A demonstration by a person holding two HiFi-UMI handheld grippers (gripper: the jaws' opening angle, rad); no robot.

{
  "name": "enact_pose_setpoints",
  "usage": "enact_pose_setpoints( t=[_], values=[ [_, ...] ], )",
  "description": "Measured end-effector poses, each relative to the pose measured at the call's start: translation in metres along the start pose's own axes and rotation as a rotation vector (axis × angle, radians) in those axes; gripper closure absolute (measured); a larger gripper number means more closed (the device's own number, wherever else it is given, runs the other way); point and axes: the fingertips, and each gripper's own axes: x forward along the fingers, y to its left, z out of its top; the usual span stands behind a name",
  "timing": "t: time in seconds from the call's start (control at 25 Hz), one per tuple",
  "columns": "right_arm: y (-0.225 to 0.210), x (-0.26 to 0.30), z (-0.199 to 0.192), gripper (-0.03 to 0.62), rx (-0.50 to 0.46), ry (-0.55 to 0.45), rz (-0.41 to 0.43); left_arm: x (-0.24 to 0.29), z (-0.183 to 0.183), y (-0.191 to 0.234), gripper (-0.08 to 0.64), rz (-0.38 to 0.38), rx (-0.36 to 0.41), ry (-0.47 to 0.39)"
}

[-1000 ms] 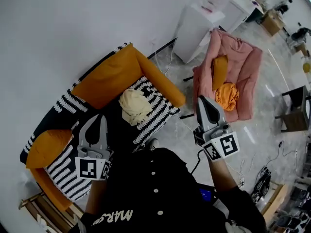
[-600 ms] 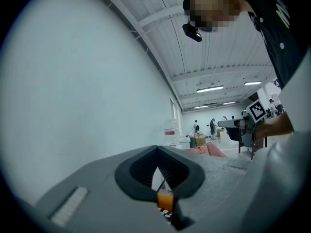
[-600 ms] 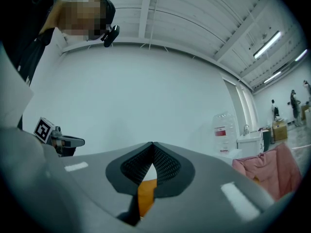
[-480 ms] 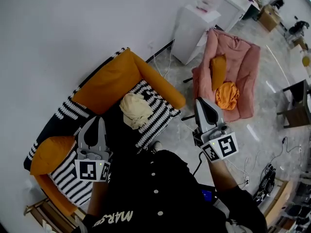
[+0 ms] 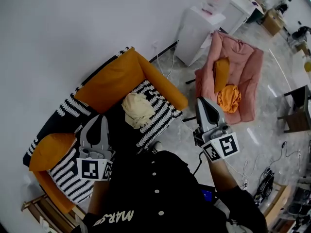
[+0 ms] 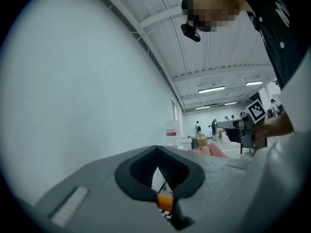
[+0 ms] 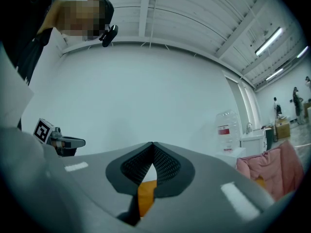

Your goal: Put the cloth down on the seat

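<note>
While the cloth (image 5: 137, 109) lies bunched on the seat (image 5: 163, 111), left gripper (image 5: 100, 119) and right gripper (image 5: 204, 102) hang clear of it, jaws together, empty.

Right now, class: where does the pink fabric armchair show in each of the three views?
Head view: pink fabric armchair, upper right.
Left gripper view: low, just right of centre.
Right gripper view: lower right edge.
Shared landmark: white water dispenser with red-labelled bottle, beside the armchair.
</note>
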Motion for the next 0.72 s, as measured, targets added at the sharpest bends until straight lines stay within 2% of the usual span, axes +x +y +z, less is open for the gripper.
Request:
enact_pose_setpoints(
  t=[0.72],
  values=[
    [0.0107, -0.0009, -0.0043, 0.565, -0.031, 0.021, 0.01, -0.0098, -0.0047, 0.003, 0.558, -0.002, -0.001, 0.012]
  ],
)
